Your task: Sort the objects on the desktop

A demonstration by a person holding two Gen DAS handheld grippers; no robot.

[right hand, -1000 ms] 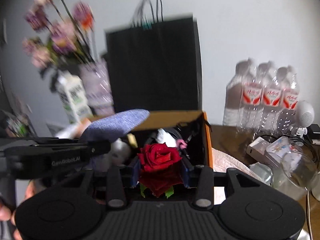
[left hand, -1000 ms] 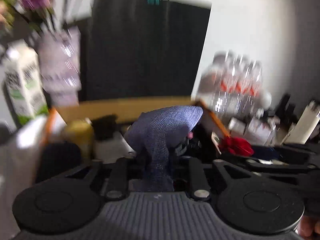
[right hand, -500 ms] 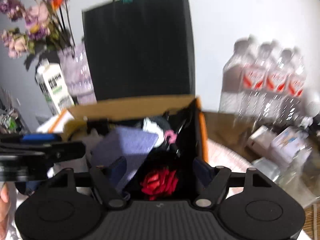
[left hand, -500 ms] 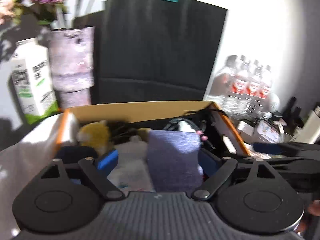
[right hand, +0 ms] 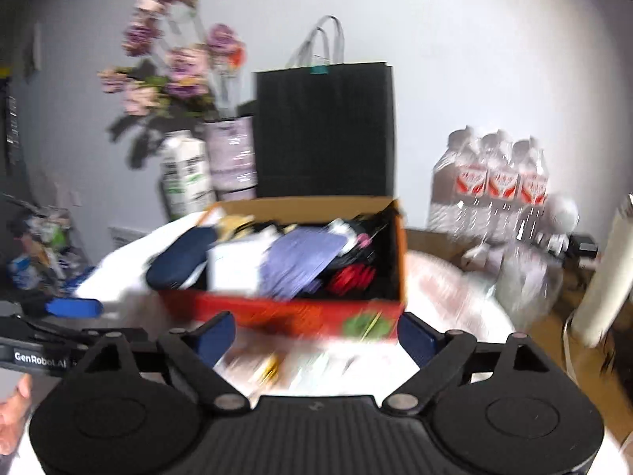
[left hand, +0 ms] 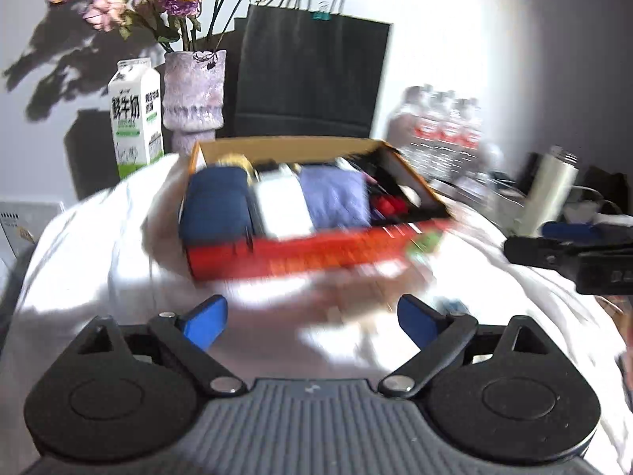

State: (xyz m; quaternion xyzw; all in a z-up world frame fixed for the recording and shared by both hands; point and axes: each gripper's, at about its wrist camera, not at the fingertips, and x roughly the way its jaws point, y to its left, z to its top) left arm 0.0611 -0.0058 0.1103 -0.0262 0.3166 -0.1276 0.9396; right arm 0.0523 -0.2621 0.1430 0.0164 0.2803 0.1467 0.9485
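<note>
A pale wall backs the scene, and against it stand a black paper bag (left hand: 308, 75) with grey handles, a mottled lilac vase (left hand: 194, 95) of faded pink and purple flowers (left hand: 174, 0), and a green-and-white milk carton (left hand: 136, 116) just left of the vase. A shrink-wrapped pack of water bottles (right hand: 490, 186) with red labels sits to the right, near a white flask (left hand: 548, 194). The tabletop (left hand: 99, 269) is draped in white cloth, and on it, in front of the bag, rests an open cardboard box (left hand: 300, 249) with a red front wall. Inside the box, side by side from left to right, lie a dark blue pouch (left hand: 215, 206), a white packet (left hand: 283, 208) and a folded lavender cloth (left hand: 334, 198), with a red rose (right hand: 352, 279) and dark cables crowded at the right end. The left gripper (left hand: 312, 316) hangs low in front of the box, apart from it, its blue-padded jaws spread wide after just opening, with nothing between them. The right gripper (right hand: 316, 334) is likewise spread wide after just opening and holds nothing, the box's red wall beyond its fingertips. Each gripper shows at the edge of the other's view, and part of a hand (right hand: 14, 415) shows at the lower left of the right wrist view. Much of the foreground is smeared by motion blur.
</note>
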